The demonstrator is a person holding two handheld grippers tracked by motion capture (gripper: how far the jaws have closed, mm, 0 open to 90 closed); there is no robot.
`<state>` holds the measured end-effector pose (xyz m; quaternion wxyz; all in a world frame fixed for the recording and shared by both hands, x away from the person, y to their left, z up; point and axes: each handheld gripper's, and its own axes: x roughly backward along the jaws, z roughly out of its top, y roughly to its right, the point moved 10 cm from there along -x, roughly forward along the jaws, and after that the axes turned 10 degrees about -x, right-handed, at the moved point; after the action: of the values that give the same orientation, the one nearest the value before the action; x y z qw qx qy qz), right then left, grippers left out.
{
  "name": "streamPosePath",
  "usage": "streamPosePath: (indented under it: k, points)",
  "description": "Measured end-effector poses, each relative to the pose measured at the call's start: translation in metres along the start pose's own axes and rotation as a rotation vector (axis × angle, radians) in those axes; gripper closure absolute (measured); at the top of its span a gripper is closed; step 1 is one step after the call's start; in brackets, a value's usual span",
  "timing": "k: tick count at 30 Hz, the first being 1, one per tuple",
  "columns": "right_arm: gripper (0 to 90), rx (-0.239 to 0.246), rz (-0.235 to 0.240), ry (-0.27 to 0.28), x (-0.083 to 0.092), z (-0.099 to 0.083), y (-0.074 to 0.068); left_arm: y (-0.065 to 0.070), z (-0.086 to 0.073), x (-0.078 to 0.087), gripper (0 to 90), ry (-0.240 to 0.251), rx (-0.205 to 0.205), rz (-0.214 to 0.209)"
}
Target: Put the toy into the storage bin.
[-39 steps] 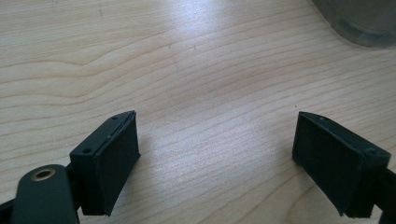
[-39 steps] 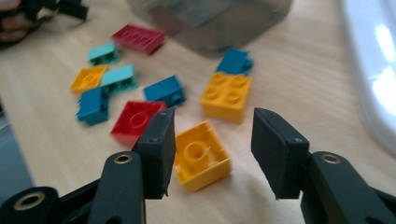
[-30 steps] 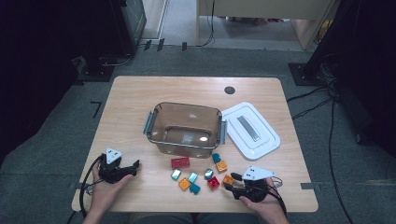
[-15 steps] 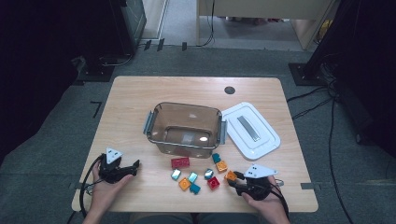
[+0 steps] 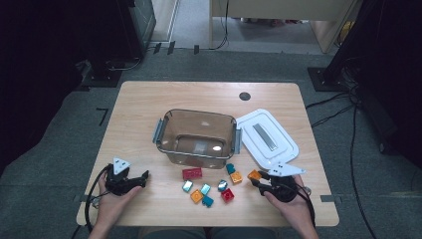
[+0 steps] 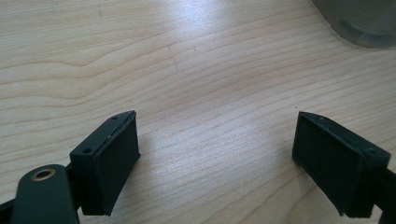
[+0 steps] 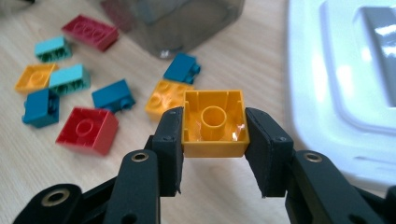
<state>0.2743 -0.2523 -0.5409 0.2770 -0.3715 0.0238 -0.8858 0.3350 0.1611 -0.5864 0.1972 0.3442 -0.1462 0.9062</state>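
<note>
- Right gripper point(image 7: 214, 133): clamped on an orange brick point(image 7: 215, 123), one pad pressed to each side of it. The jaws have just been closing onto this brick. Its hollow underside faces the camera in the right gripper view.
- In the high view the right gripper point(image 5: 264, 182) sits at the lower right of the table point(image 5: 149, 104), with the orange brick point(image 5: 254, 175) at its tips, just below the white lid point(image 5: 268, 137).
- Left gripper point(image 6: 215, 158): released, jaws spread wide with bare wood between them. In the high view it point(image 5: 142, 178) rests at the lower left of the table, well apart from the bricks.
- Loose bricks lie in the lower centre of the high view, below the clear brown bin point(image 5: 196, 137): a red flat brick point(image 5: 192, 173), a second orange brick point(image 5: 236, 177), a red square brick point(image 5: 227, 194), and several teal and light-blue pieces around them.
- In the right gripper view the second orange brick point(image 7: 163, 103) lies just behind the held one, touching no jaw; the red square brick point(image 7: 88, 129) lies to its left.
- The bin stands at the table centre; the lid lies flat, touching its right side.
</note>
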Motion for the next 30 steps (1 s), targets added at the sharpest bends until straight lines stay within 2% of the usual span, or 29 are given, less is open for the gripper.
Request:
streamPosePath:
  k: [4,8,15,30]
  points:
    - [60.2,-0.032,0.007,0.007,0.008,0.013,0.005,0.000,0.000,0.000,14.4,0.000,0.000,0.000]
    - [60.2,-0.033,0.003,0.013,0.015,0.026,0.009,0.000,0.000,0.000,14.5,-0.001,-0.001,-0.001]
    - [60.2,-0.024,0.015,0.028,0.024,0.050,0.008,0.000,0.000,0.000,14.5,0.000,0.000,-0.001]
    - [60.2,0.019,0.035,0.032,0.034,0.110,-0.012,0.000,0.001,-0.001,14.4,0.000,0.000,-0.001]
